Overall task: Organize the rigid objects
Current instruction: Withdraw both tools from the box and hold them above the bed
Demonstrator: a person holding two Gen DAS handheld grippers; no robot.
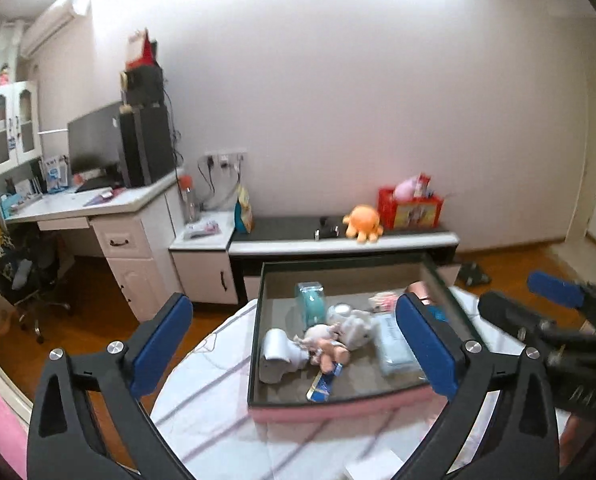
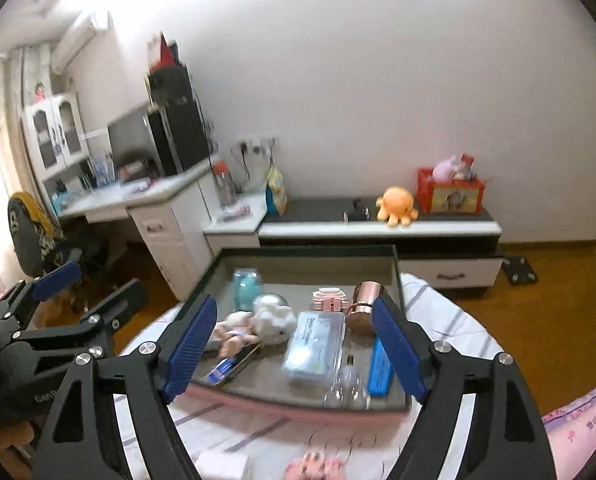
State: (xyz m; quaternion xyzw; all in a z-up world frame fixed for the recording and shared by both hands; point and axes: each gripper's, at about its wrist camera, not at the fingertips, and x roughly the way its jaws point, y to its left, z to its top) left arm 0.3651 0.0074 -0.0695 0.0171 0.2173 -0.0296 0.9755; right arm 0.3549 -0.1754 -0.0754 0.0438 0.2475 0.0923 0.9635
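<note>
Left wrist view shows me both tools hanging above the tray [image 1: 334, 402], which I'll use as my landmark. My left gripper [image 1: 298, 344] is spread wide with nothing between its pads, and my right gripper [image 2: 295, 350] is likewise released and empty, hovering over the tray's near edge.

Inside the tray, toward its far-left corner, stands a teal bottle [image 2: 246, 286]. Near its middle lie the soft toys [image 2: 257, 326], and just right of them a clear plastic case [image 2: 316, 346]. A copper cup [image 2: 364, 306] sits toward the tray's right wall with a pink block [image 2: 330, 298] beside it, and a blue bar [image 2: 380, 368] lies along the right wall near the front. A white dispenser [image 1: 277, 354] rests at the tray's left side.

My worry is the crowding: things touch or overlap, so closing on the clear plastic case could drag the soft toys along or nudge the copper cup over. Both frames are blurred, so I'd judge depth poorly and might clip the tray's rim on descent
</note>
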